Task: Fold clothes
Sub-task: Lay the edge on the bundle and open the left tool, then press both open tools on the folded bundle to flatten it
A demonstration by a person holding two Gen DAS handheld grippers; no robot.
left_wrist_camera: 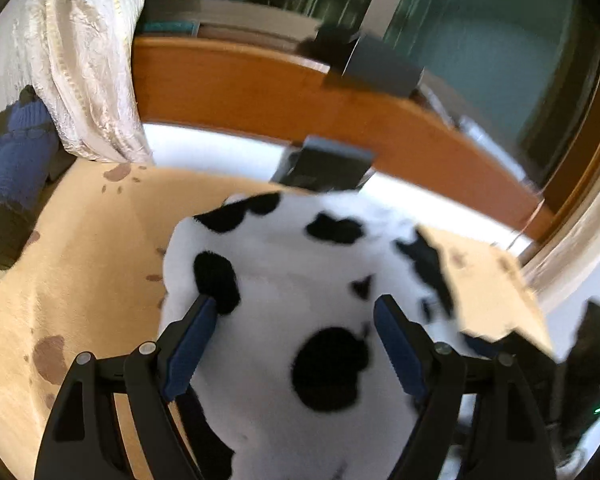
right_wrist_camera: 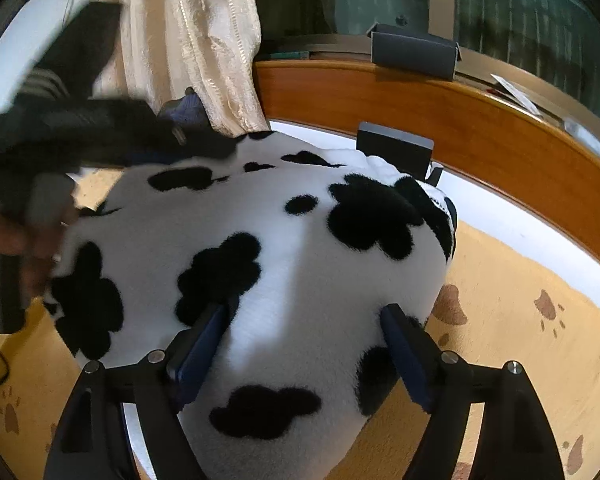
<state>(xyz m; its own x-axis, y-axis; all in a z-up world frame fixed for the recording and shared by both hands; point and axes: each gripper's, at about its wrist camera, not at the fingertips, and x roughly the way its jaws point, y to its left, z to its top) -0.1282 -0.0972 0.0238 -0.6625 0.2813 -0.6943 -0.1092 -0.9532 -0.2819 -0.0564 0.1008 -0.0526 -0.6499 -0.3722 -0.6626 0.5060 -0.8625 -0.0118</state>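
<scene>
A fluffy white garment with black cow patches (left_wrist_camera: 300, 264) lies bunched in a thick bundle on the beige paw-print blanket (left_wrist_camera: 88, 264). My left gripper (left_wrist_camera: 296, 304) is open, its blue-padded fingers spread wide on either side of the bundle. My right gripper (right_wrist_camera: 306, 312) is also open and straddles the same cow-print garment (right_wrist_camera: 284, 232) from the other end. In the right wrist view, a hand on the left tool (right_wrist_camera: 24, 236) shows blurred at the garment's left edge. The underside of the bundle is hidden.
A wooden bed frame (right_wrist_camera: 440, 108) curves behind the bed, with a dark box (right_wrist_camera: 414, 54) on the ledge above it. A cream curtain (right_wrist_camera: 204, 40) hangs at the back left. Blue and black clothes (left_wrist_camera: 12, 168) are piled at the left. A dark block (right_wrist_camera: 394, 148) stands behind the garment.
</scene>
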